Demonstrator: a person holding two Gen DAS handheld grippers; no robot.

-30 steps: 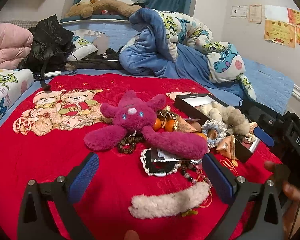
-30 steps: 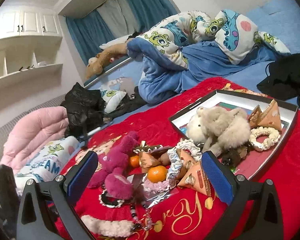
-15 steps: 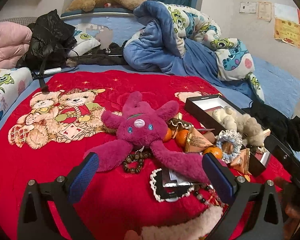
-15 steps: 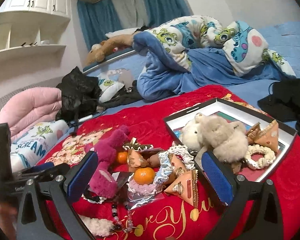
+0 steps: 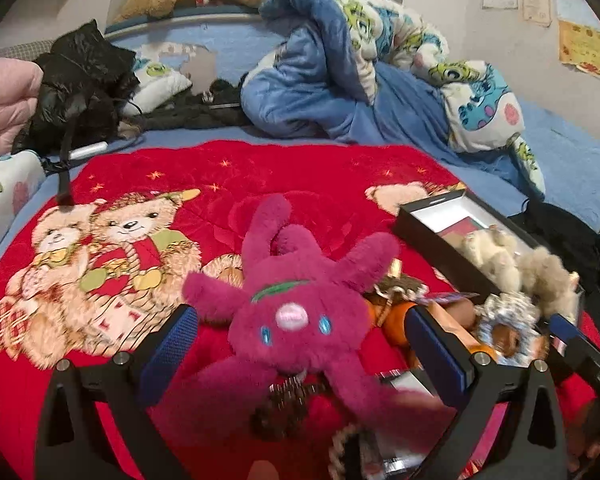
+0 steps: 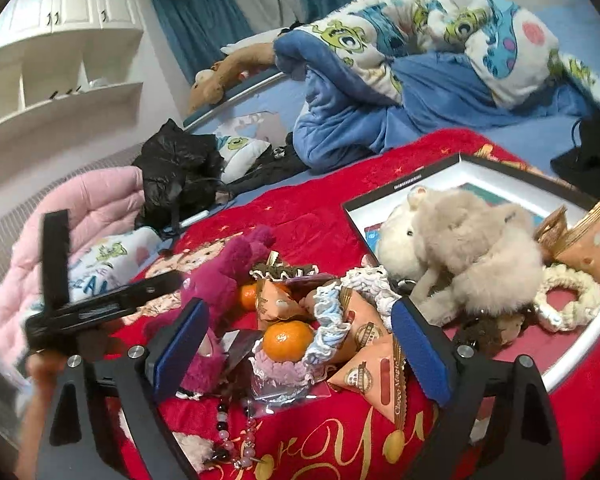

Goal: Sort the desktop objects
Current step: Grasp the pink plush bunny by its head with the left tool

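A magenta plush (image 5: 292, 320) lies on the red blanket (image 5: 300, 184), its head between the pads of my left gripper (image 5: 302, 344), which is open and not pressing on it. My right gripper (image 6: 300, 340) hovers over a pile with a tangerine (image 6: 287, 341), frilly scrunchies (image 6: 332, 312) and triangular snack packets (image 6: 376, 368); its jaws are closing, and the pads touch nothing. A black-rimmed box (image 6: 404, 178) to the right holds a beige plush (image 6: 472, 240), a cream scrunchie (image 6: 568, 300) and more packets. In the right wrist view the left gripper's body (image 6: 100, 308) shows at left.
A blue quilt (image 5: 312, 92) and a black bag (image 5: 80, 80) lie behind the blanket, with a pink duvet (image 6: 92, 208) at the left. A bead bracelet (image 6: 236, 440) lies near the front. White shelves (image 6: 60, 92) line the wall. Dark clothing (image 6: 592, 152) sits beyond the box.
My left gripper has moved forward so the magenta plush's head now sits between its fingers. My right gripper has sunk closer to the pile and its jaws have narrowed a little.
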